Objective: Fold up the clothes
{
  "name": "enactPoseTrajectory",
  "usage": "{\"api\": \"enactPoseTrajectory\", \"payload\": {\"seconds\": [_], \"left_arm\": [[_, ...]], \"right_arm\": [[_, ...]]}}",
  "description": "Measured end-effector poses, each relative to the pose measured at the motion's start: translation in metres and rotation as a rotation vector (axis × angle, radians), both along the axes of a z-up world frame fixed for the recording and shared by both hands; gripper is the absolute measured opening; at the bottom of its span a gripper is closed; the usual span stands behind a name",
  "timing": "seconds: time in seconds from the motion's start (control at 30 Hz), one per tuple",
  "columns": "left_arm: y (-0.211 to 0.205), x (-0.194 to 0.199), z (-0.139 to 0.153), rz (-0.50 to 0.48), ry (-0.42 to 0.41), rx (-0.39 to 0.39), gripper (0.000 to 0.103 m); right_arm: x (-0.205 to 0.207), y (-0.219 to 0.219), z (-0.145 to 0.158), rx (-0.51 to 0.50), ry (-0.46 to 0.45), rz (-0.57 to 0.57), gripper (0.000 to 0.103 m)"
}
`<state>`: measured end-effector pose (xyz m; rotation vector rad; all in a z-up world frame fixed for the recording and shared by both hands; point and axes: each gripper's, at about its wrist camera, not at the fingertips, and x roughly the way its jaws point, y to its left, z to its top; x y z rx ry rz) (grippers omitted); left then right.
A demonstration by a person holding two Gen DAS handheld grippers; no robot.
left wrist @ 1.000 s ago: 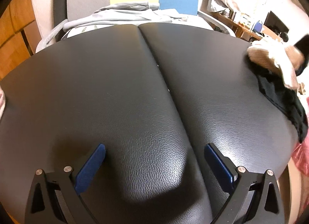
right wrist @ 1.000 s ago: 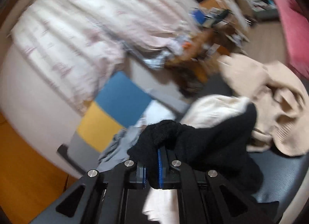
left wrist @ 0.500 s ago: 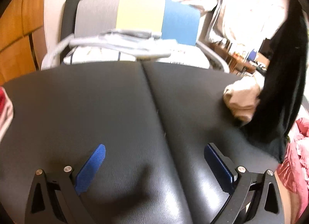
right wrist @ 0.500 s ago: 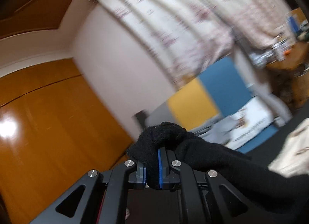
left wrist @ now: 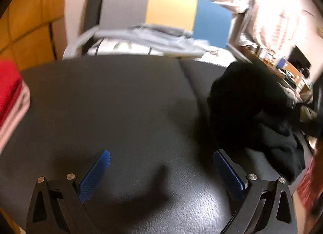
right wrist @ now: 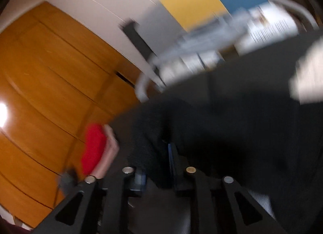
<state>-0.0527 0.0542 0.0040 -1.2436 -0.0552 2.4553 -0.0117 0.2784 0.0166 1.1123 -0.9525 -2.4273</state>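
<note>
Black padded surface [left wrist: 125, 112] with seam; chair [left wrist: 171, 9] far, red folded clothes [left wrist: 10, 84] left. Black garment [left wrist: 252, 112] heaped right. Left gripper [left wrist: 159, 165] wide, empty; right gripper [right wrist: 155, 157] opening, garment between jaws.

Black garment [left wrist: 248, 110] on black leather surface [left wrist: 121, 112] (finely grained), red-and-pink folded pile [left wrist: 10, 96] beside.
</note>
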Motion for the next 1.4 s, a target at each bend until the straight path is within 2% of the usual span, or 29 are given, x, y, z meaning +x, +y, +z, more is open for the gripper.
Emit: {"api": "enactPoseTrajectory", "payload": {"seconds": [0.07, 0.13, 0.27, 0.33, 0.37, 0.4, 0.47, 0.57, 0.7, 0.8, 0.97, 1.03, 1.13, 1.23, 1.3, 1.4], "left_arm": [[0.005, -0.002, -0.009, 0.006, -0.034, 0.014, 0.103], [0.014, -0.005, -0.012, 0.005, -0.05, 0.016, 0.103], [0.044, -0.019, -0.01, -0.021, -0.041, -0.005, 0.103], [0.062, -0.028, -0.011, -0.043, -0.077, 0.001, 0.103], [0.07, -0.03, -0.012, -0.052, -0.099, 0.019, 0.103], [0.076, -0.031, -0.011, -0.054, -0.117, 0.042, 0.103], [0.089, -0.03, -0.008, -0.057, -0.14, 0.089, 0.103], [0.106, -0.027, -0.002, -0.095, -0.151, 0.125, 0.103], [0.123, -0.028, 0.001, -0.125, -0.146, 0.127, 0.103], [0.122, -0.026, 0.007, -0.116, -0.125, 0.189, 0.103], [0.134, -0.027, 0.01, -0.151, -0.145, 0.235, 0.103], [0.14, -0.023, 0.014, -0.169, -0.124, 0.226, 0.103], [0.146, -0.017, 0.02, -0.181, -0.048, 0.128, 0.103], [0.132, -0.01, 0.029, -0.169, 0.061, 0.052, 0.103], [0.123, -0.011, 0.034, -0.124, 0.079, 0.067, 0.103], [0.111, -0.011, 0.04, -0.067, 0.091, 0.151, 0.103]], "right_arm": [[0.012, 0.005, -0.032, 0.024, -0.07, -0.021, 0.022], [0.034, 0.012, -0.046, 0.052, -0.078, -0.038, 0.024], [0.07, 0.029, -0.033, 0.225, -0.031, -0.093, 0.03], [0.081, 0.045, -0.02, 0.267, -0.019, -0.148, 0.033], [0.087, 0.055, -0.016, 0.268, -0.016, -0.182, 0.039], [0.091, 0.067, -0.014, 0.254, -0.016, -0.219, 0.049], [0.101, 0.09, -0.012, 0.23, -0.026, -0.28, 0.056], [0.118, 0.125, -0.011, 0.219, -0.038, -0.378, 0.056], [0.123, 0.162, -0.007, 0.196, -0.045, -0.492, 0.056], [0.125, 0.192, -0.003, 0.139, -0.05, -0.569, 0.057], [0.097, 0.216, -0.015, 0.098, -0.1, -0.587, 0.057], [0.074, 0.215, -0.021, 0.076, -0.125, -0.573, 0.057], [0.062, 0.209, -0.026, 0.082, -0.179, -0.597, 0.057], [0.092, 0.211, 0.004, 0.227, -0.074, -0.686, 0.057], [0.093, 0.221, 0.023, 0.289, -0.042, -0.686, 0.057], [0.077, 0.241, 0.041, 0.344, -0.052, -0.657, 0.059]]}}
